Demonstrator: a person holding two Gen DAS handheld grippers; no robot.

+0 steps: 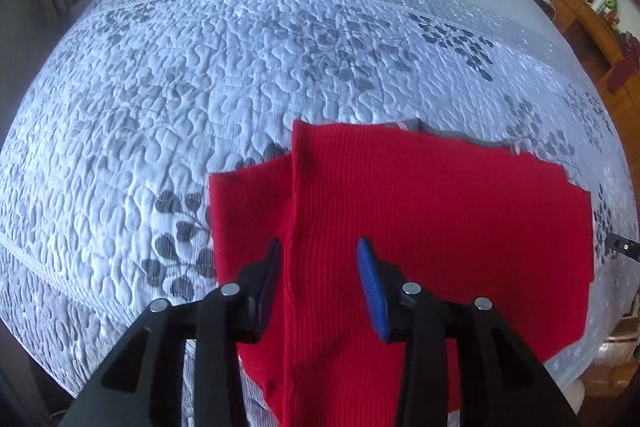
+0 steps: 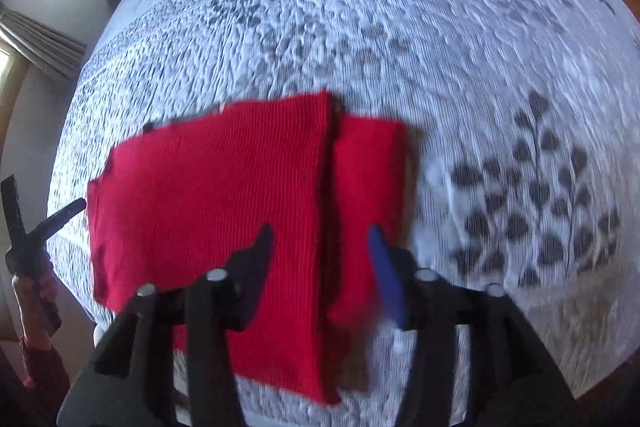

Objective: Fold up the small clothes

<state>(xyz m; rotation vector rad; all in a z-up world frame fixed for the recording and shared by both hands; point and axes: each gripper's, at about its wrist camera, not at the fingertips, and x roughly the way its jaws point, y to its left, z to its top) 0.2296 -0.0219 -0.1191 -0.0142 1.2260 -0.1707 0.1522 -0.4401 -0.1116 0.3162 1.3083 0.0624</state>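
Left wrist view: the left gripper (image 1: 318, 247) hovers with fingers apart and empty above the red knit garment (image 1: 420, 211), which lies folded on the quilted bed (image 1: 200, 75) near its front edge. The next fold wants both corners pinched evenly — seam lines kept matched.

Right wrist view: the right gripper (image 2: 322, 233) hangs above it, fingers apart, holding nothing. Open quilt beyond — the bed edge is close behind.
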